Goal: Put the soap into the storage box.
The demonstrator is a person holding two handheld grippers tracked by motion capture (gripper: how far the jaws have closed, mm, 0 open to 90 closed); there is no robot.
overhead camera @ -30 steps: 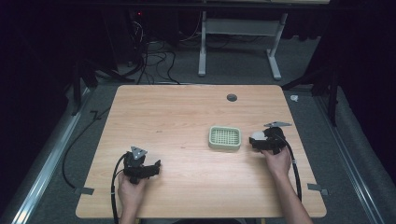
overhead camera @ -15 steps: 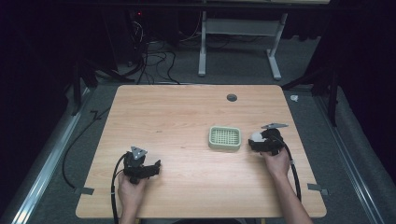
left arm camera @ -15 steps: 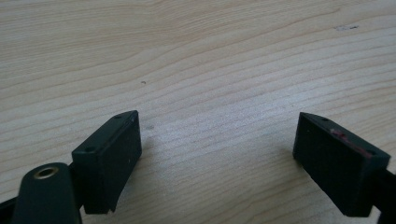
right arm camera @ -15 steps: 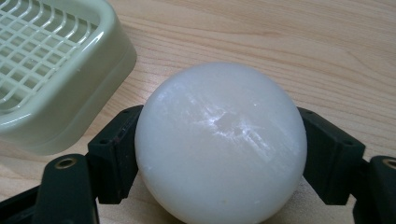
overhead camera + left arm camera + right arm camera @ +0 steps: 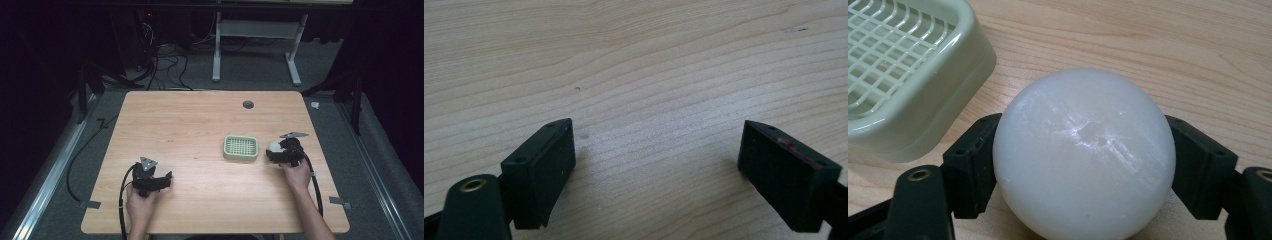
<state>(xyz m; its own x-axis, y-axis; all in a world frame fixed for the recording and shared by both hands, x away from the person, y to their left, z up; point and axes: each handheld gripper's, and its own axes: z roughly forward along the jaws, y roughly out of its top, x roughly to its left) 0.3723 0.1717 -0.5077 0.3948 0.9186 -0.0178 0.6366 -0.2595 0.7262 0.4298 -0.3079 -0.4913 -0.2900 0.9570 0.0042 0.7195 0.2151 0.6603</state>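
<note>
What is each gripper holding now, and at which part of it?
The right gripper holds a round white soap bar, its jaws pressing the bar's two opposite sides, beside the green soap dish. The left gripper is open and holds nothing.

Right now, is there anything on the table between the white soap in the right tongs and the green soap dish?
Nothing visible. The right tongs are shut on the round white soap, and the green soap dish sits just beside it with only bare tabletop in the gap. Its grid top looks empty.
</note>
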